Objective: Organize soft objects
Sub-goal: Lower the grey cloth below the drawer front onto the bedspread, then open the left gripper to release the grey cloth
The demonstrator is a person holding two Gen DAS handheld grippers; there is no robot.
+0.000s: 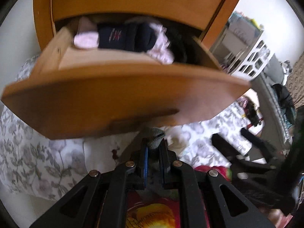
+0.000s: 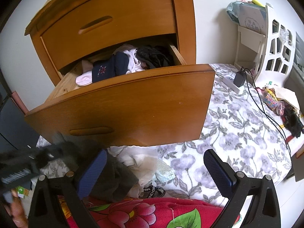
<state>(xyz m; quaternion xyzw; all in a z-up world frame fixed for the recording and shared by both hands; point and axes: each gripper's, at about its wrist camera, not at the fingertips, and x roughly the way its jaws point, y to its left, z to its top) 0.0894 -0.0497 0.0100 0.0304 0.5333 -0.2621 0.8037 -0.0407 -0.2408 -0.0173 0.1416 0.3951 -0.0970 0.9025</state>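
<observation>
On my left, the left gripper (image 1: 153, 148) has its jaws pressed together on a grey sock (image 1: 154, 136), whose bunched end pokes out past the fingertips just below the front panel of the open drawer (image 1: 123, 102); the whole view is smeared, so I cannot tell whether the sock touches the wood; from my right wrist camera that same gripper (image 2: 47, 155) shows as a dark blur at the lower left, with grey fabric trailing from it in front of the drawer's handle slot; inside the drawer I see a pale pink sock (image 2: 83, 78) at the left end, a navy folded garment (image 2: 109, 66) just beside it, white cloth (image 2: 131, 58) behind that, and a black lacy item (image 2: 153, 57) towards the right end; moving right, my right gripper (image 2: 155, 169) has its blue-padded fingers (image 2: 218, 169) well apart and nothing pinched between them; a dark grey cloth (image 2: 114, 178) lies against the inner face of its left finger, and white garments (image 2: 140, 161) are heaped on the floral bedsheet (image 2: 237, 133) between the fingers; a red flowered quilt (image 2: 142, 212) fills the bottom edge; far right, a black charger (image 2: 239, 78) with its cable lies on the sheet near a white shelf unit (image 2: 275, 43)
</observation>
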